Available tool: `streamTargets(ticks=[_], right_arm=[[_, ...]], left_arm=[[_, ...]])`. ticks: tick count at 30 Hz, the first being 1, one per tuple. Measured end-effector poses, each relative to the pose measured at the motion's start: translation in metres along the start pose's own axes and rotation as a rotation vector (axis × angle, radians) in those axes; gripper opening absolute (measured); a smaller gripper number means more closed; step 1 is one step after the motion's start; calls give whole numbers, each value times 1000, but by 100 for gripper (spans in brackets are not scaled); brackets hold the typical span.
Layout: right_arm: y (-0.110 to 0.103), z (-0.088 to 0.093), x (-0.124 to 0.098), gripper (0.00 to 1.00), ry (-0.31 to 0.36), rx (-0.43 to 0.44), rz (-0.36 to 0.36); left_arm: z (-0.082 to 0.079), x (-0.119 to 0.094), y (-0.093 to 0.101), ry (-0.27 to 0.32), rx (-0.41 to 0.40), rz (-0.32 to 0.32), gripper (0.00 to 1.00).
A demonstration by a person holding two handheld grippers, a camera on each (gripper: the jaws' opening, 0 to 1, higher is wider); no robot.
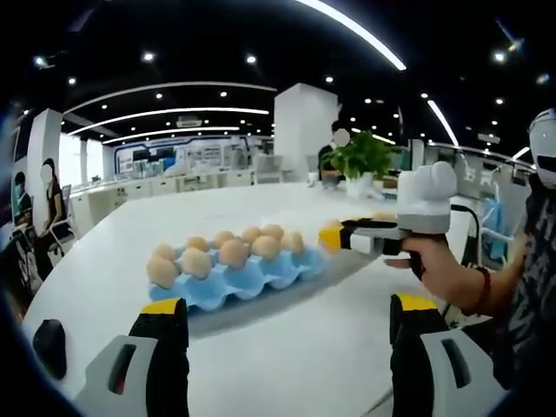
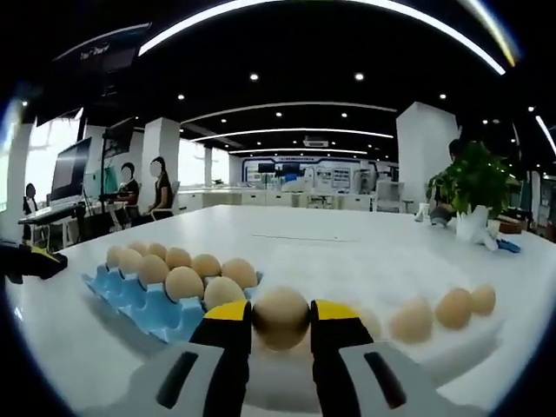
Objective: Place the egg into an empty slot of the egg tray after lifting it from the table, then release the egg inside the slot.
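Note:
A blue egg tray [image 1: 252, 282] holding several brown eggs [image 1: 233, 252] lies on the white table [image 1: 287, 365]. My left gripper [image 1: 287, 306] is open with nothing between its jaws, a short way in front of the tray. My right gripper [image 2: 280, 311] is shut on a brown egg [image 2: 280, 320] held between its yellow-tipped jaws. In the right gripper view the tray [image 2: 165, 317] sits just left of that held egg. The left gripper view shows the right gripper [image 1: 333, 234], held by a hand [image 1: 434, 261], at the tray's right end.
Several loose eggs [image 2: 456, 306] lie on the table to the right of my right gripper. A potted plant [image 2: 473, 178] stands at the far table edge. The left gripper's tip [image 2: 26, 261] shows at the left. People sit at desks [image 2: 130, 187] far behind.

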State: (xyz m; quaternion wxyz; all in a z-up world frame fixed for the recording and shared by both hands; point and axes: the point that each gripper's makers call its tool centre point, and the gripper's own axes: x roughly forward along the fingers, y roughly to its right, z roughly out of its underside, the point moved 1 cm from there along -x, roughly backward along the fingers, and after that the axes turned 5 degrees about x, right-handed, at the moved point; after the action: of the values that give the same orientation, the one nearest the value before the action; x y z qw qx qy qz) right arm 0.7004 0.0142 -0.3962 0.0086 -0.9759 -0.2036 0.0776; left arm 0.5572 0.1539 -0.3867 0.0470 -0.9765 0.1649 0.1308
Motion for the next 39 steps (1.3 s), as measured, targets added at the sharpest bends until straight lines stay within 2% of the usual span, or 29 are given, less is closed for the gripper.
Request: streamTargets(ticks=[4,13,34,39], right_arm=[[-7,-8,-2,27,26,-18,-25],[-45,-21,-9,27,77,-55,-145],[-106,-21,0,27,49,-59,-348],[-115,-23,5,27,51,-64,-390]], left_arm=[[-1,-1,-1,3,0,-5,98],[-1,-4,-2,1,0,-19,98],[2,-14,-8,-6,4,-45,98],[2,-17,-9,-5,4,-49,98]])
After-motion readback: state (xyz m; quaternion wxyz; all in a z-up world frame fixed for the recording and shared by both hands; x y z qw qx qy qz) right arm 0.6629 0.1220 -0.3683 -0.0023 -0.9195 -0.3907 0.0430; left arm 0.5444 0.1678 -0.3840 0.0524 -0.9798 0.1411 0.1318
